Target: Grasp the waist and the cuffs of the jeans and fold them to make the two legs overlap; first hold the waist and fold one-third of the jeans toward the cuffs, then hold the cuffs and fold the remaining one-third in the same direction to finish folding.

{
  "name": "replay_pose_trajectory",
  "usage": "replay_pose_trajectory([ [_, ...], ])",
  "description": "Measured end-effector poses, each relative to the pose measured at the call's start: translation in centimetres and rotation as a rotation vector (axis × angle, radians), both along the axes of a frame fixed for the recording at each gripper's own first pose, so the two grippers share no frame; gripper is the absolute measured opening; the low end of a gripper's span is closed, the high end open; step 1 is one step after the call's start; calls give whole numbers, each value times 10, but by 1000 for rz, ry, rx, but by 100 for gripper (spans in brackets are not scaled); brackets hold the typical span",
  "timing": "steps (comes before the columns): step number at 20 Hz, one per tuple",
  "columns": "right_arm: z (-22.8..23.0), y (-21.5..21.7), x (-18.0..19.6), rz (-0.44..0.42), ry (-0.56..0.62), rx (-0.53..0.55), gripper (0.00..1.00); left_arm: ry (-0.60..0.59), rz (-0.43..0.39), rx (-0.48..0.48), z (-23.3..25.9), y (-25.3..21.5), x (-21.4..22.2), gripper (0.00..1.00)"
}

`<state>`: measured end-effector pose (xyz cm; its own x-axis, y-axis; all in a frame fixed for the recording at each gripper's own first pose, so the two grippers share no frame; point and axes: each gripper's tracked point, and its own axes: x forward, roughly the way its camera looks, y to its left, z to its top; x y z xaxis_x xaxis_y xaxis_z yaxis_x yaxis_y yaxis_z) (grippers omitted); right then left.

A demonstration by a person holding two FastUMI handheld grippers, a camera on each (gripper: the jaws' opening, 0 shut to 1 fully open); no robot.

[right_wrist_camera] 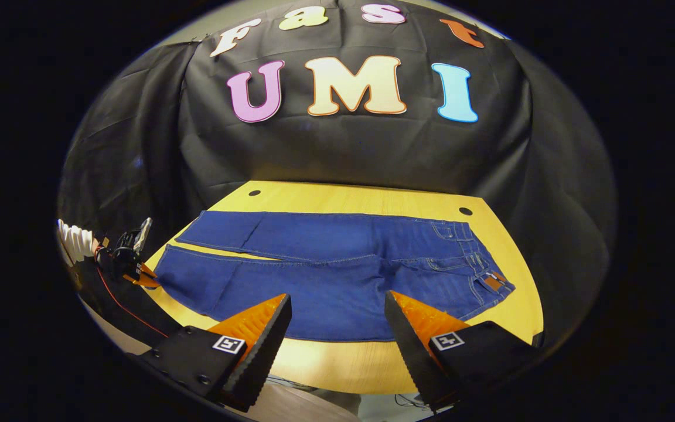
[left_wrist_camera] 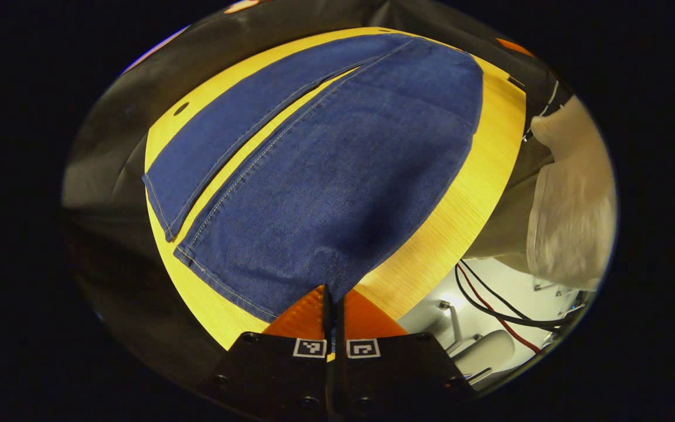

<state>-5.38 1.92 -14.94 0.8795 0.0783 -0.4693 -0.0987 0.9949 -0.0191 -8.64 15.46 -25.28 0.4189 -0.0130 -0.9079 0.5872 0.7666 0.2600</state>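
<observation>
Blue jeans (right_wrist_camera: 337, 275) lie flat on the yellow table (right_wrist_camera: 349, 196). The two legs lie side by side, with the waist (right_wrist_camera: 487, 275) to the right and the cuffs (right_wrist_camera: 167, 266) to the left. In the left gripper view the jeans (left_wrist_camera: 337, 176) stretch away from my left gripper (left_wrist_camera: 333, 296). It is shut on the corner of the near leg's cuff at the table edge. That same left gripper (right_wrist_camera: 132, 258) appears at the cuff end in the right gripper view. My right gripper (right_wrist_camera: 337, 298) is open above the near leg's middle, holding nothing.
A person's white sleeve (left_wrist_camera: 572, 199) shows beyond the table's side edge, with red and black cables (left_wrist_camera: 490, 305) below it. The table (left_wrist_camera: 478, 193) has small round holes (right_wrist_camera: 465, 211) near its back corners. Black cloth walls (right_wrist_camera: 343, 152) close in behind.
</observation>
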Motion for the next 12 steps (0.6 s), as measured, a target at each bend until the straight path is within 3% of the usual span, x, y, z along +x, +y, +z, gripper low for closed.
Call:
replay_pose_trajectory([
  [6,-8,-24,14,6,48,60,99,55,15,6,0,0,1,0],
  [12,-21,-91,49,81,149,-14,98,93,39,4,-1,0,2,0],
])
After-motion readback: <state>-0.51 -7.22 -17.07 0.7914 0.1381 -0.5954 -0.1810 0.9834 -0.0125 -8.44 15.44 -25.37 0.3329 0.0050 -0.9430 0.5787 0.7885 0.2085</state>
